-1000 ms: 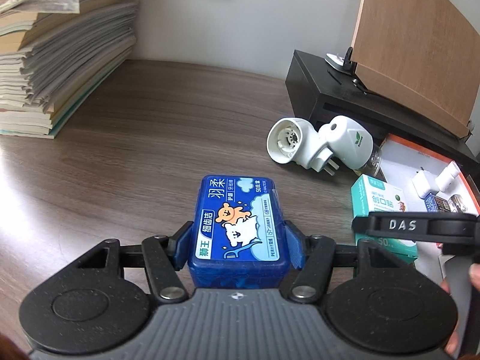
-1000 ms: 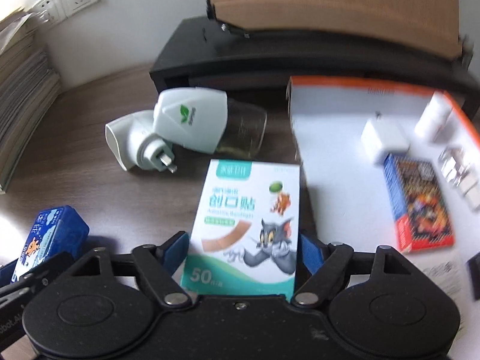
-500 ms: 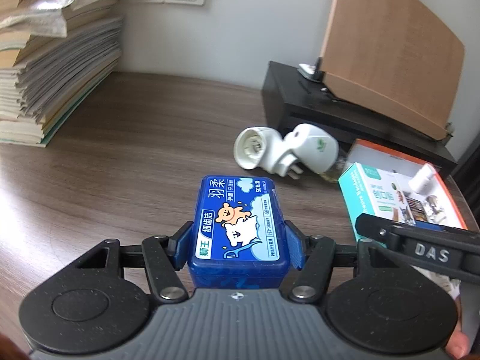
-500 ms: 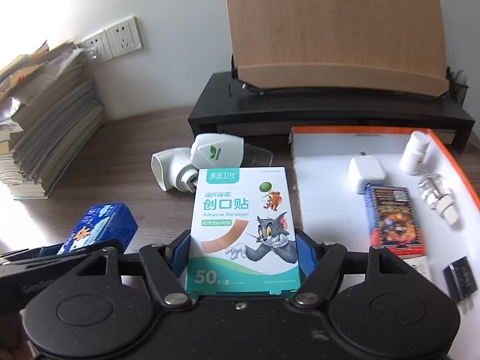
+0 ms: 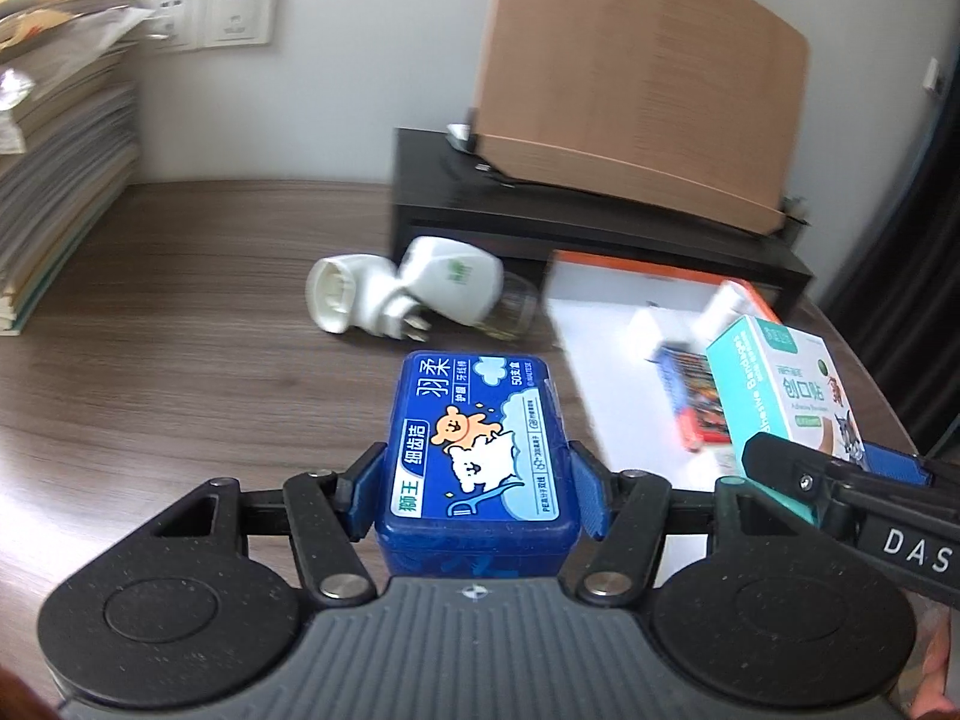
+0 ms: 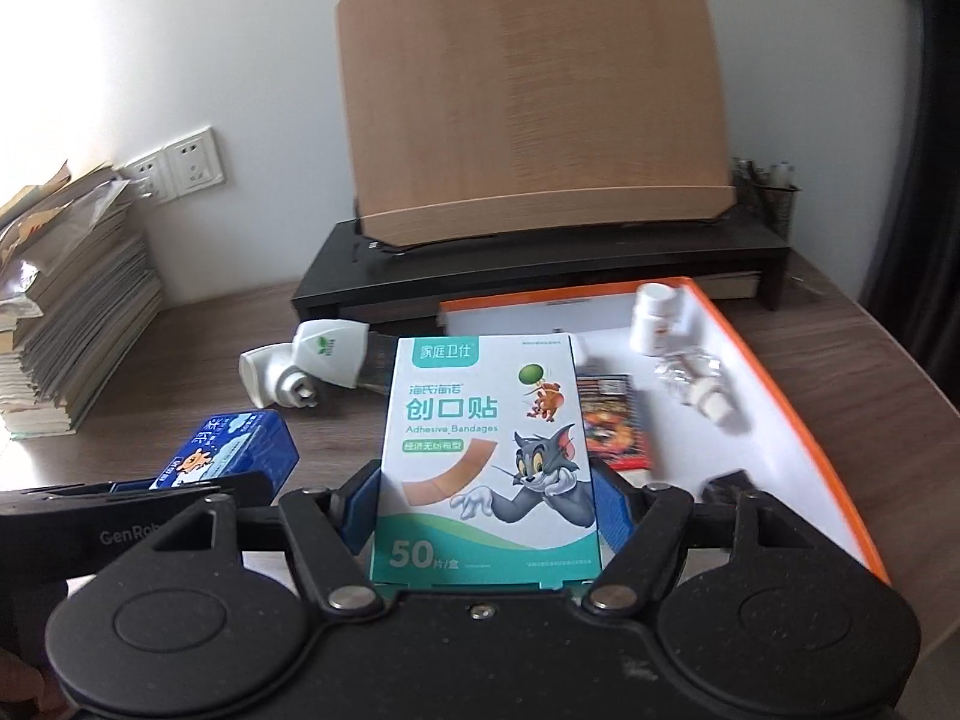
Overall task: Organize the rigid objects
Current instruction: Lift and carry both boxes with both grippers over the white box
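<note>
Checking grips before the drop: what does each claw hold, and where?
Left claw: blue floss box, near end's sides. Right claw: bandage box, lower side edges.

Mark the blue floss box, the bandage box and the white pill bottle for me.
blue floss box (image 5: 477,450), left wrist view, printed lid.
bandage box (image 6: 486,456), right wrist view, front face.
white pill bottle (image 6: 654,318), right wrist view, its body.

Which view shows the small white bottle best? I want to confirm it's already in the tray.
The right wrist view: the white bottle stands upright, whole and fairly sharp, at the far end of the orange-rimmed tray. In the left wrist view it is only a motion-blurred white shape, partly hidden behind the bandage box.
</note>
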The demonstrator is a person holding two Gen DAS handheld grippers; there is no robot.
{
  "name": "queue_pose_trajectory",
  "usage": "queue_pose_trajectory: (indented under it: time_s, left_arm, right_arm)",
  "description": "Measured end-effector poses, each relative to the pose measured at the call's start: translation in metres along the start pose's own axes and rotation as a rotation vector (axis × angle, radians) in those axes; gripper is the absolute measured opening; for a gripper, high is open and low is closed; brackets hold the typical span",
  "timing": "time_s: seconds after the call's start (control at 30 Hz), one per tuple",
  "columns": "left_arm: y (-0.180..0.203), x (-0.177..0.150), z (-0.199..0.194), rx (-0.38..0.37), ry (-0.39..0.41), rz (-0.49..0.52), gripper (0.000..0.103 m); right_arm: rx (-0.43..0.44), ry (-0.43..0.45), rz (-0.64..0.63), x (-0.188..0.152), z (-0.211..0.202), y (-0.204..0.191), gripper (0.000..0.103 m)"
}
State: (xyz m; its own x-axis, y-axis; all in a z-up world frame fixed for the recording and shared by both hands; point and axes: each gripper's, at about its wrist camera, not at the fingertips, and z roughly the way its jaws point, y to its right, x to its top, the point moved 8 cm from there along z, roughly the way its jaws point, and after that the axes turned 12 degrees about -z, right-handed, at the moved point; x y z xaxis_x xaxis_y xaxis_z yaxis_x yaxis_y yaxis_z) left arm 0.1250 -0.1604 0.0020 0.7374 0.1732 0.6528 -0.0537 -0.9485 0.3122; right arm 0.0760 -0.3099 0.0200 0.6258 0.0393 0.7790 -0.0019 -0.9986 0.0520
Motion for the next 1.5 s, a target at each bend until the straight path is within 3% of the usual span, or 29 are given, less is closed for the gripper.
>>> queue_pose_trajectory:
  time_s: [0.4,0.67,1.5]
  left_arm:
    - [0.067,-0.025,0.005,-0.060,-0.026,0.050,0.063]
    - [0.112,-0.038,0.011,-0.062,-0.030,0.059,0.063]
    - [0.169,-0.053,0.015,0.091,0.049,-0.015,0.063]
  right_arm:
    - [-0.085,0.026,0.049,-0.022,-0.038,0.076,0.084]
    - [-0.083,0.037,0.038,-0.028,-0.046,0.124,0.084]
    - [0.168,0.060,-0.076,-0.031,-0.023,0.171,0.084]
